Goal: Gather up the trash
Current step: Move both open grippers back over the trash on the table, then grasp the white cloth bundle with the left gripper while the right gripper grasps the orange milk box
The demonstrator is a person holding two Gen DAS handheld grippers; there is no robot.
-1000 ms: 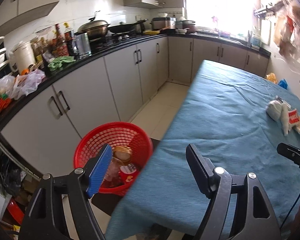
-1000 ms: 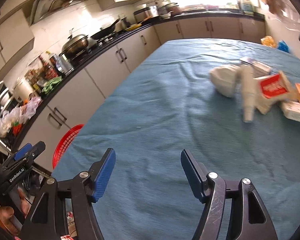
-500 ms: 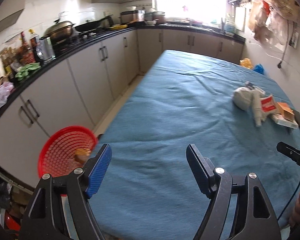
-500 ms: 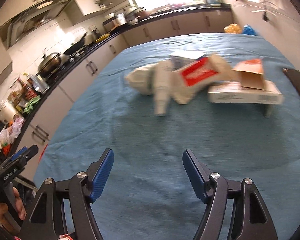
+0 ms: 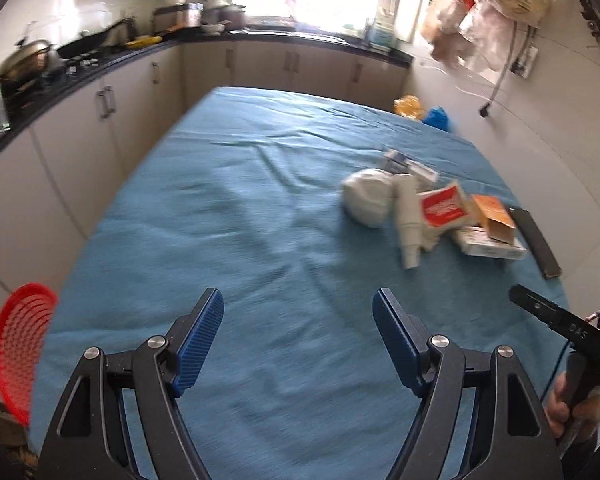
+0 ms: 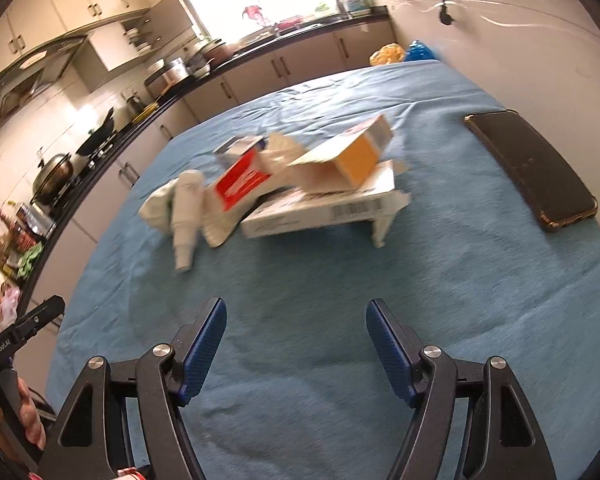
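A heap of trash lies on the blue tablecloth (image 5: 240,220): a crumpled white wad (image 5: 366,196), a white bottle (image 5: 407,216) on its side, a red-and-white carton (image 5: 444,206), an orange box (image 5: 494,218) and a flat white box (image 5: 488,242). The right wrist view shows the white bottle (image 6: 186,208), the red-and-white carton (image 6: 240,184), the orange box (image 6: 348,156) and the flat white box (image 6: 324,208). My left gripper (image 5: 298,336) is open and empty, short of the heap. My right gripper (image 6: 296,340) is open and empty, close before the heap. A red basket (image 5: 14,344) sits low at the table's left.
A black phone (image 6: 530,164) lies on the cloth right of the heap, also in the left wrist view (image 5: 534,240). Kitchen cabinets and a worktop with pots (image 5: 36,56) run along the left and back. Bags hang on the right wall (image 5: 496,0).
Both grippers have swung from the basket side toward the heap. The basket has slid to the left edge of the left wrist view. The heap is much nearer in the right wrist view.
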